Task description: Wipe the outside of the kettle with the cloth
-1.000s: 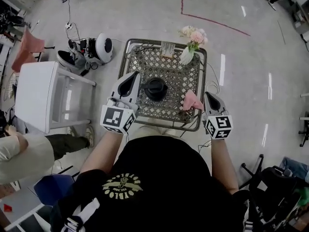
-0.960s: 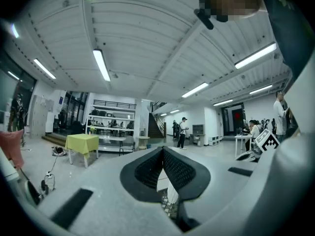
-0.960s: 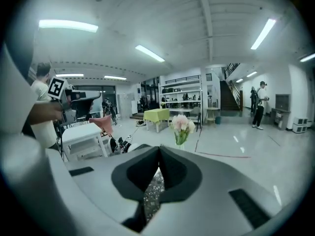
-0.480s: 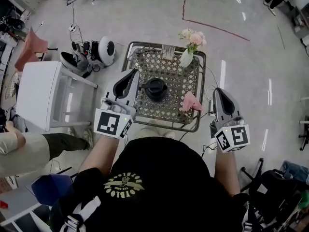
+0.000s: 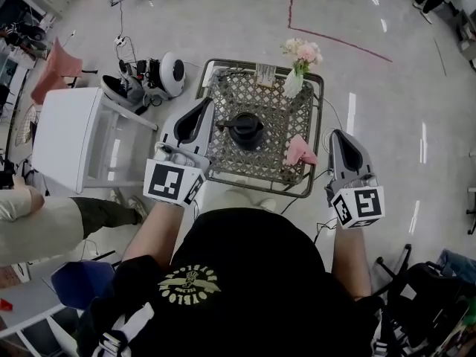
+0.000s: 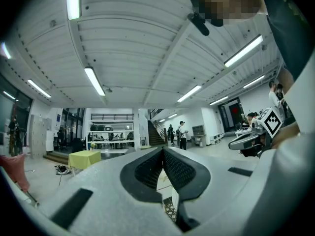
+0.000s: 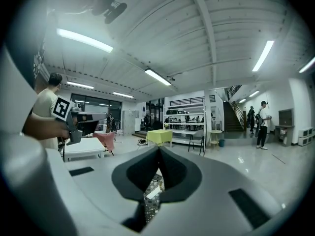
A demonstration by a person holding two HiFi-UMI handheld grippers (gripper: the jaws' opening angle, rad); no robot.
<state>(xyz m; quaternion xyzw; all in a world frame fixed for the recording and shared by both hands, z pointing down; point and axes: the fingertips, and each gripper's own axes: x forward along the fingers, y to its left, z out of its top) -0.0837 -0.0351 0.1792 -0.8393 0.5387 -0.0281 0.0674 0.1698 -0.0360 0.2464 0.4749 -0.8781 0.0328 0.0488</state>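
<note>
The left gripper [image 5: 204, 104] and the right gripper [image 5: 337, 134] flank the square lattice-top metal table [image 5: 277, 108], 1 off each side, each with its jaws pressed together on nothing. The crumpled pink cloth [image 5: 300, 151] lies at the table's near right corner. The squat black kettle [image 5: 245, 129] stands at table centre, apart from the cloth. A white vase of pink flowers [image 5: 294, 82] occupies the far right corner.

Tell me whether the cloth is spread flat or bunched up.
Bunched up: the pink cloth sits as a crumpled heap near the lattice table's right edge, not flat.
</note>
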